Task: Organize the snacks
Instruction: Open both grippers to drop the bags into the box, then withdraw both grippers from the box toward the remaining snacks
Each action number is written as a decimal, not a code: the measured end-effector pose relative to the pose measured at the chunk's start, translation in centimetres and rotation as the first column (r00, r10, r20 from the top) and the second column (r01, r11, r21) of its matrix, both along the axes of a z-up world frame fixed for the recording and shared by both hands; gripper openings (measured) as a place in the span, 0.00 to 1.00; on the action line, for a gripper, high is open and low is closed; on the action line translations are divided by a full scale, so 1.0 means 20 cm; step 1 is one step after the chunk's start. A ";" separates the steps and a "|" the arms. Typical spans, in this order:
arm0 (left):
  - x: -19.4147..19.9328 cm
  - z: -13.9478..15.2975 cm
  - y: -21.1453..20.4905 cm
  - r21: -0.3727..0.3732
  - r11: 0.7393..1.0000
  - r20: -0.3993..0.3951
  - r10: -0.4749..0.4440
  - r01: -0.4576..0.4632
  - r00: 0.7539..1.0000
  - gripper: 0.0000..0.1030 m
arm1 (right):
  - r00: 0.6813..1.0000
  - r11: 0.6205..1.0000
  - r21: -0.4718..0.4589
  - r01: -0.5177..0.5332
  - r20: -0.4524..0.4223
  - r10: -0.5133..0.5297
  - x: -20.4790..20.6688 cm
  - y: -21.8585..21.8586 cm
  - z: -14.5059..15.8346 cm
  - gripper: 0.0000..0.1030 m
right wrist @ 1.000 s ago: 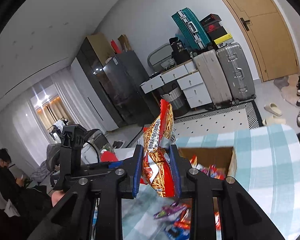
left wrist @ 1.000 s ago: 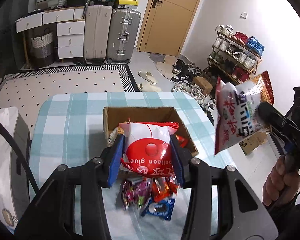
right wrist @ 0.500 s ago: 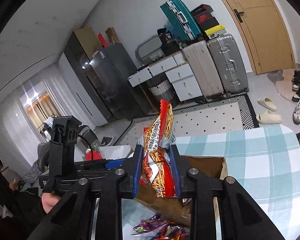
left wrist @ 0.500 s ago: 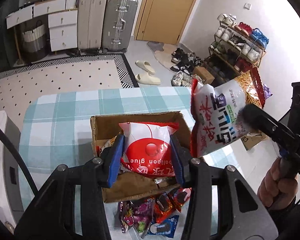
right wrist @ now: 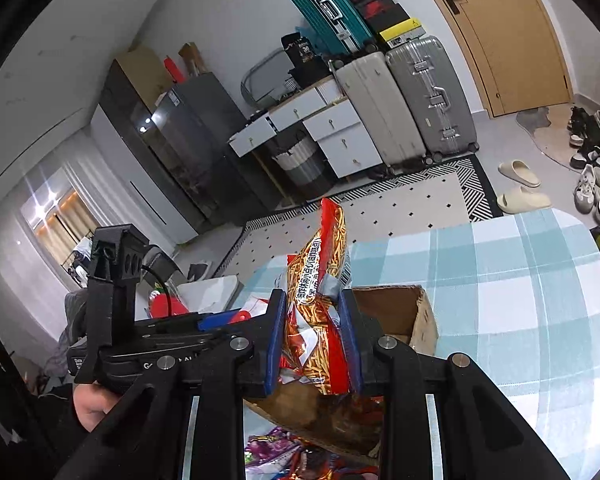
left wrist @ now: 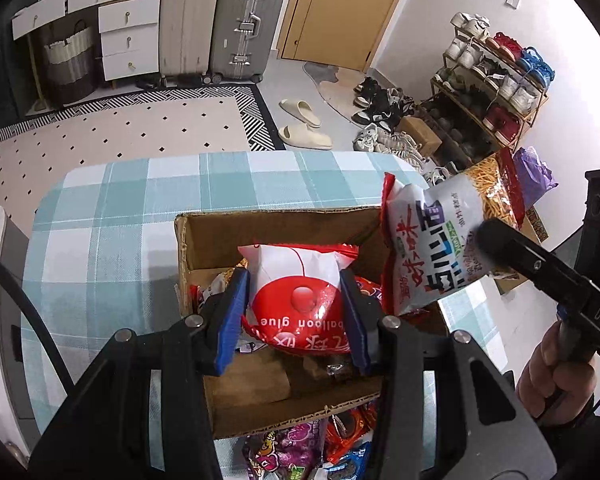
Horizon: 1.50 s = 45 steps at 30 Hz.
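Note:
My left gripper (left wrist: 294, 312) is shut on a red and white balloon glue packet (left wrist: 296, 284), which hangs over the open cardboard box (left wrist: 276, 220) on the checked tablecloth. My right gripper (right wrist: 314, 336) is shut on a red and white bag of noodle-stick snacks (right wrist: 320, 280); that snack bag (left wrist: 448, 236) hangs at the box's right wall in the left wrist view. Other snack packets lie inside the box (right wrist: 416, 320). A hand (left wrist: 556, 368) holds the right gripper's handle.
Loose snack packets (left wrist: 308, 452) lie on the tablecloth (left wrist: 112, 232) in front of the box. Beyond the table are a dotted rug (left wrist: 116, 132), suitcases (left wrist: 248, 20), white drawers (left wrist: 128, 36), a shoe rack (left wrist: 496, 88) and slippers (left wrist: 304, 128).
Both grippers have come forward and down with their packets. The balloon glue packet now hangs over the box's inside, and the noodle-stick bag has come left to the box's right wall.

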<state>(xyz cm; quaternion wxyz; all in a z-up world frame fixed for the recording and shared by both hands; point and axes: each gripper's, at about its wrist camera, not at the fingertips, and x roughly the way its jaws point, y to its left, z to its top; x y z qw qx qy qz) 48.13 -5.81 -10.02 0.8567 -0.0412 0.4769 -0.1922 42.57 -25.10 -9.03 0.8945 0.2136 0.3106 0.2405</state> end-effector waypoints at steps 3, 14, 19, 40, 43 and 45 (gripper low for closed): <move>0.02 -0.03 0.00 0.003 1.000 -0.010 -0.001 0.001 1.000 0.40 | 1.000 1.000 -0.007 -0.005 -0.013 0.005 0.02 0.01 -0.03 0.26; 0.06 -0.10 -0.01 0.012 1.000 -0.033 0.002 -0.002 0.999 0.41 | 0.999 0.998 -0.063 -0.011 -0.049 0.008 0.06 0.08 -0.11 0.26; 0.08 -0.11 0.00 0.003 0.999 -0.047 0.035 -0.035 0.998 0.41 | 0.997 0.998 -0.054 -0.016 -0.078 0.011 0.08 0.11 -0.11 0.27; -0.43 0.19 0.02 0.081 0.994 0.194 0.052 -0.068 0.980 0.73 | 0.994 0.994 -0.085 0.073 0.093 -0.065 -0.41 0.01 0.04 0.72; -0.54 0.22 0.04 0.057 0.996 0.218 0.058 -0.072 0.974 0.75 | 0.989 0.992 -0.099 0.080 0.132 -0.067 -0.53 0.00 0.05 0.78; -0.63 0.24 0.05 0.052 0.996 0.242 0.063 -0.078 0.968 0.75 | 0.983 0.989 -0.116 0.090 0.171 -0.069 -0.64 0.00 0.05 0.79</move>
